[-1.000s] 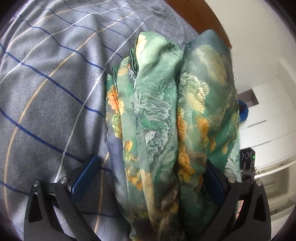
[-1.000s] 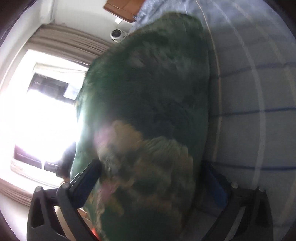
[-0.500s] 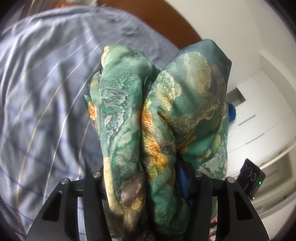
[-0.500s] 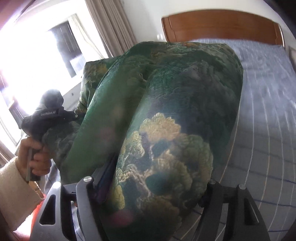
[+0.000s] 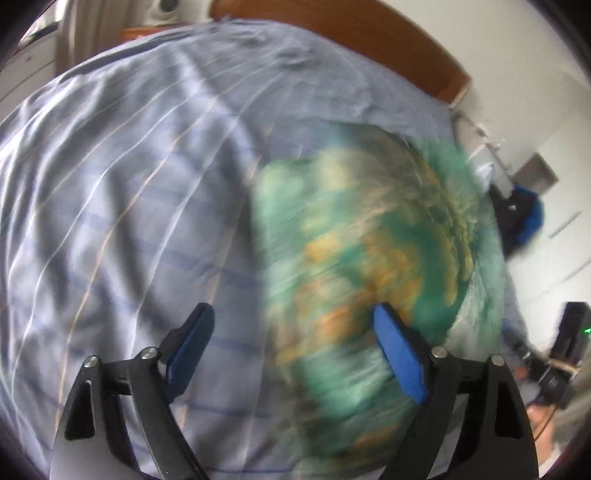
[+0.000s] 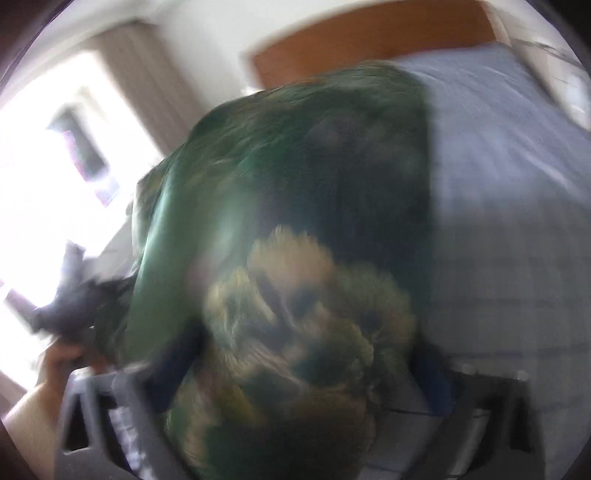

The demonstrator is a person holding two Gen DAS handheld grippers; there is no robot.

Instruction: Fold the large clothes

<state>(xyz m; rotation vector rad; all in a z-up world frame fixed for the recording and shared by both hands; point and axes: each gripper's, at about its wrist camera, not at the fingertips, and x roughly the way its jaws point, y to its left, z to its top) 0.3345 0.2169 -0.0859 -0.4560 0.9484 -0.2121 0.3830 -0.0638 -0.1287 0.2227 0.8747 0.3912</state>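
Observation:
A green garment with orange and gold flower print (image 5: 369,258) shows as a motion-blurred bundle over the striped bed sheet (image 5: 129,184). My left gripper (image 5: 295,343) is above it with its jaws opening. The left pad is clear of the cloth, which lies between the fingers and behind the right pad. In the right wrist view the garment (image 6: 295,221) fills the middle and bulges between the fingers of my right gripper (image 6: 310,369), whose jaws are opening wide. My left gripper (image 6: 70,306) and the hand (image 6: 62,362) holding it appear at that view's left edge.
A wooden headboard (image 5: 351,33) ends the bed at the far side. A bright window with curtains (image 6: 55,166) is on the left. White cupboards (image 5: 554,221), a blue object (image 5: 532,221) and a black device with a green light (image 5: 576,332) stand beside the bed on the right.
Half a second ago both grippers were closed on the bunched garment; now both jaws have spread wide. Both hands have risen, and the garment has slipped down and to the right of the left gripper.

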